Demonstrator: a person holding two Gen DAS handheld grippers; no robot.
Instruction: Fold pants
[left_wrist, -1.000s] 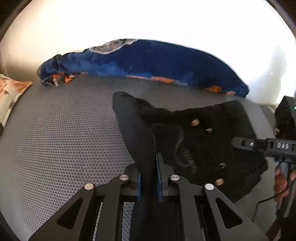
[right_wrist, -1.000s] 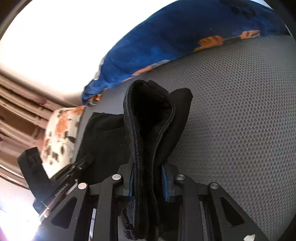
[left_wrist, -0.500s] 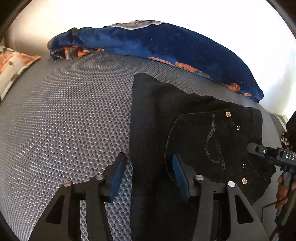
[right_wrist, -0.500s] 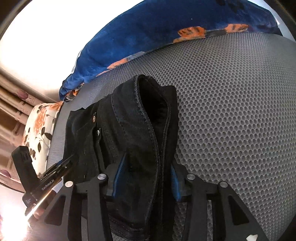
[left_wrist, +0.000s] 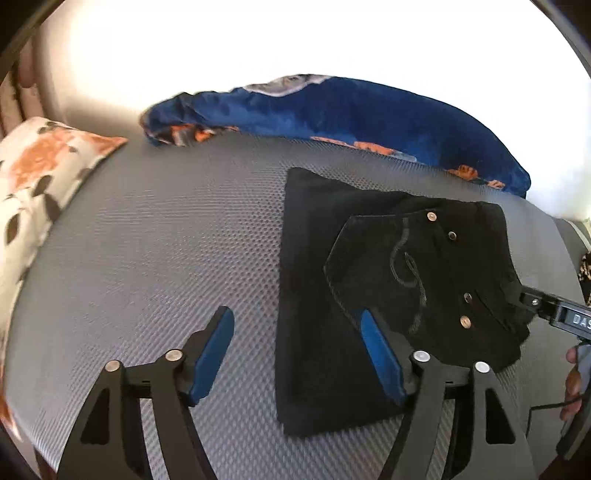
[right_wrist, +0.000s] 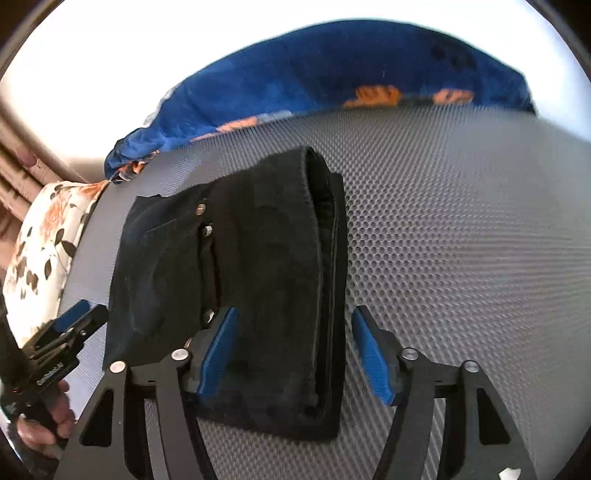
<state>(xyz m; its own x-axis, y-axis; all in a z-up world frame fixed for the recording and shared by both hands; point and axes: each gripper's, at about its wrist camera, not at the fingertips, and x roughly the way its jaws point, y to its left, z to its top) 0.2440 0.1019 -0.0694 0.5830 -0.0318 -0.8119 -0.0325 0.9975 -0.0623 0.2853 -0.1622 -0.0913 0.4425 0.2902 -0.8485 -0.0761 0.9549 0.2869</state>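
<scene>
The black pants (left_wrist: 388, 280) lie folded into a compact stack on the grey mesh surface (left_wrist: 166, 258), back pocket with rivets facing up. My left gripper (left_wrist: 295, 339) is open just above the stack's near left edge, holding nothing. In the right wrist view the pants (right_wrist: 258, 266) lie flat with the waistband edge on the right. My right gripper (right_wrist: 293, 347) is open, its jaws standing either side of the stack's near end. The left gripper also shows in the right wrist view (right_wrist: 77, 317), and the right gripper in the left wrist view (left_wrist: 546, 306).
A blue blanket with orange print (left_wrist: 351, 114) lies bunched along the far edge. A floral pillow (left_wrist: 33, 184) sits at the left. Bright light washes out the background. Grey mesh (right_wrist: 461, 240) extends to the right of the pants.
Both grippers let go of the pants and opened wide. The raised fabric dropped flat onto the folded stack. Both grippers drew back a little.
</scene>
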